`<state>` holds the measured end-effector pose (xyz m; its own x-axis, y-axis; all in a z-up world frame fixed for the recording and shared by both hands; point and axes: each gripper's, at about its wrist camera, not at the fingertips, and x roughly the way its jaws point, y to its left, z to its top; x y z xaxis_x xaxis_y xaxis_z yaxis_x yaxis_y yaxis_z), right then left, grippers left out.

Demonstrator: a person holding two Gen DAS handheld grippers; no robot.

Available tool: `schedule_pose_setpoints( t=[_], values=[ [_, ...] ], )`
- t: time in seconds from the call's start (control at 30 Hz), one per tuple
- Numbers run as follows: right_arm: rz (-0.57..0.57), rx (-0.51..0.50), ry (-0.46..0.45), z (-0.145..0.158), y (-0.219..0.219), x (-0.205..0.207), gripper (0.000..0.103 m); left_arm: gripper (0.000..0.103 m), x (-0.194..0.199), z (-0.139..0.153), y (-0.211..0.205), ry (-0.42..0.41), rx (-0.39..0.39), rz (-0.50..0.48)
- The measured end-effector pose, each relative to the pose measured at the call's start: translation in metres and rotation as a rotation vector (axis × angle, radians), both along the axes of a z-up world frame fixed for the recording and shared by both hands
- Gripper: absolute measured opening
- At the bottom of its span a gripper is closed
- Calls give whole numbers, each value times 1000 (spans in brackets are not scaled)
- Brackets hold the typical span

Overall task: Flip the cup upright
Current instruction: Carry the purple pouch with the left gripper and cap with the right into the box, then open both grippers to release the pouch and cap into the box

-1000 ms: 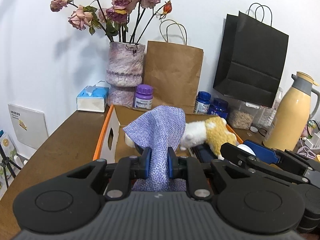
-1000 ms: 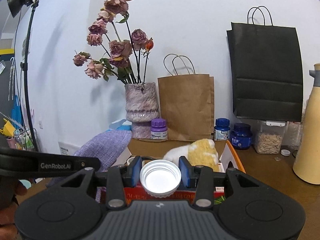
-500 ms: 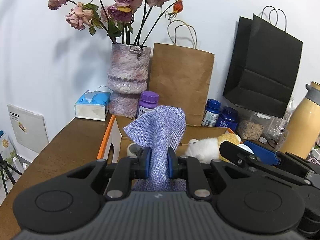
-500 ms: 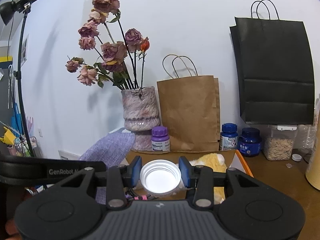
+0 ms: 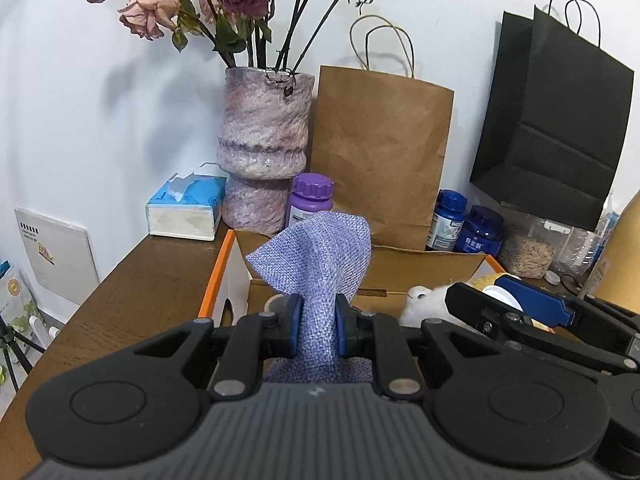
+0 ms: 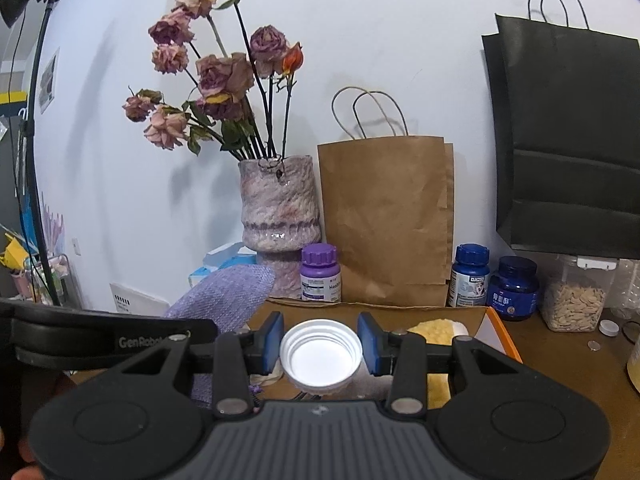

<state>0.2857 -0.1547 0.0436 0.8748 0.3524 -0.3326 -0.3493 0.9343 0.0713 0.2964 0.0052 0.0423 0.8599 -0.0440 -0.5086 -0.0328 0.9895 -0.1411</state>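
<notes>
A: What has the left gripper got?
B: Its blue pads are pinched tight on a lilac woven cloth, which stands up in a fold past the fingertips and bunches below them.
A: And the right gripper?
B: The white cup sits between its fingers, open mouth turned toward the camera. The pads stand just beside the ribbed rim on either side; I cannot tell whether they press it.
A: What lies beyond the fingers?
B: An orange-edged cardboard box with a yellow and white plush toy inside. Further out stand a purple bottle, a brown paper bag and a vase of dried roses.
</notes>
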Motion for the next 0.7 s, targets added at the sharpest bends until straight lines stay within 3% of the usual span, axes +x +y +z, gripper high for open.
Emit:
schedule_pose_setpoints(
  t=[0.57, 0.7],
  values=[
    [-7, -59, 39, -16, 4, 31, 39, 18, 34, -19, 1, 47, 42, 5],
    [-10, -70, 52, -20, 4, 33, 40, 26, 35, -20, 0, 53, 52, 6]
  ],
)
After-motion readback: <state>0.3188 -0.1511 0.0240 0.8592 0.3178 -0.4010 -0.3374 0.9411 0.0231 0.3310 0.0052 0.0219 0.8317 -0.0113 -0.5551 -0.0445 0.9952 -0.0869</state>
